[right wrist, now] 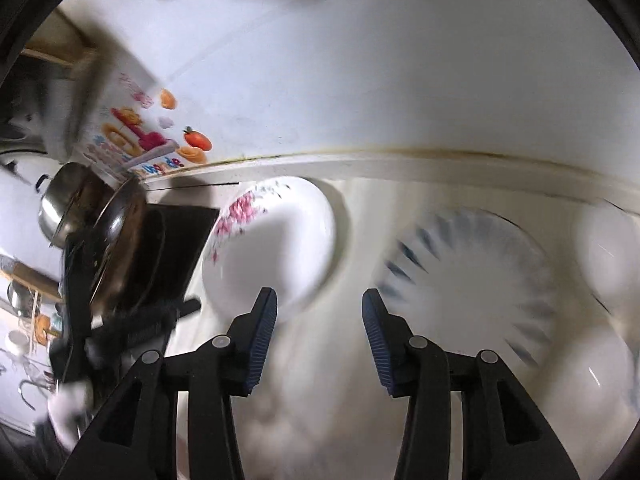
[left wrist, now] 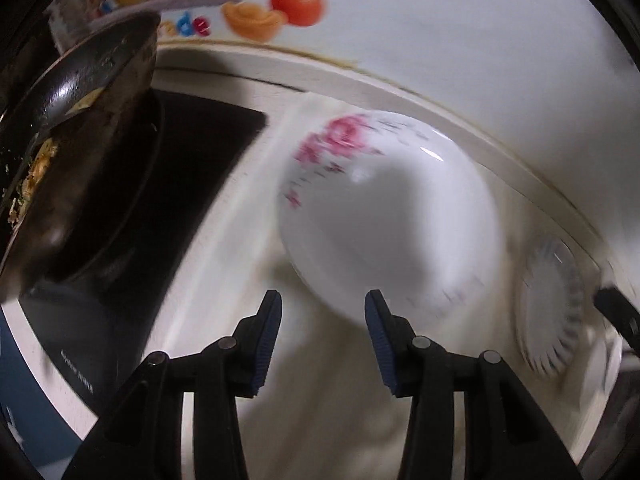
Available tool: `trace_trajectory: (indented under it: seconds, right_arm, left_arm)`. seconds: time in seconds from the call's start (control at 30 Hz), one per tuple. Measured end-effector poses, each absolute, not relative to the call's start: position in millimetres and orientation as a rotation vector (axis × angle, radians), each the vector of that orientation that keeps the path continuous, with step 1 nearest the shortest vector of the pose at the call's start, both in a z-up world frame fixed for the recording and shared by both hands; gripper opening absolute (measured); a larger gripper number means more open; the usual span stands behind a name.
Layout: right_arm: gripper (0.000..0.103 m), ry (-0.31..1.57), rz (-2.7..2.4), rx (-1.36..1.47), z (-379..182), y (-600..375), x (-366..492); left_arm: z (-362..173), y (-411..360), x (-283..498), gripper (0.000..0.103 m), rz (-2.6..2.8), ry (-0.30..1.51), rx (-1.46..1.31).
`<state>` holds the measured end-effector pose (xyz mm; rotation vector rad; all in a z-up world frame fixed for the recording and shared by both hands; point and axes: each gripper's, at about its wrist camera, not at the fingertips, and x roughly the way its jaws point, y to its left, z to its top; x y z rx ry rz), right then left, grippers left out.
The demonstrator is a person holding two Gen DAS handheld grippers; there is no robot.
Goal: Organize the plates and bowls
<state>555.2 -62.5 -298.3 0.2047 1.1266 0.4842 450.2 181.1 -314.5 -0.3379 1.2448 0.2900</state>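
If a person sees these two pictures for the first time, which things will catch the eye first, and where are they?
First comes the white bowl with pink flowers, on the pale counter just ahead of the open left gripper. Next, the plate with blue rim marks lies to its right, ahead of the open right gripper. On the far left, a dark pan with food scraps sits on the black stove, below bright fruit stickers on the wall.

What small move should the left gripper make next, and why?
Probably ease the left gripper forward so its open fingers straddle the near rim of the pink-flowered plate; nothing is held, and the plate sits just ahead.
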Motion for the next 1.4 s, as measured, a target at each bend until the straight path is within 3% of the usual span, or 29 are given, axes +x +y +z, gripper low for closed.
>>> trace_trajectory:
  seconds: [0.3, 0.37, 0.43, 0.5, 0.93, 1.4]
  right_arm:
    - [0.046, 1.295, 0.42, 0.156, -390.1, 11.0, 667.5]
    - [0.037, 1.324, 0.413, 0.163, -406.3, 14.2, 677.0]
    - [0.022, 1.334, 0.44, 0.187, -416.8, 16.6, 683.8]
    - [0.019, 1.32, 0.464, 0.183, -419.0, 19.5, 684.4]
    - [0.014, 1.212, 0.479, 0.125, -368.6, -11.5, 634.7]
    - [0.014, 1.178, 0.487, 0.176, -299.6, -147.2, 465.3]
  left_arm:
    - [-368.9, 212.5, 490.6, 0.041, 0.348, 1.34, -0.372]
    - [-372.9, 215.1, 493.4, 0.039, 0.315, 1.326, -0.398]
    - [-373.1, 215.6, 493.8, 0.032, 0.282, 1.302, -0.411]
    - [-372.7, 215.6, 491.9, 0.031, 0.282, 1.283, -0.398]
    - [-330.8, 201.8, 438.8, 0.032, 0.181, 1.224, -0.383]
    - [-256.6, 90.9, 356.5, 0.032, 0.008, 1.221, -0.275]
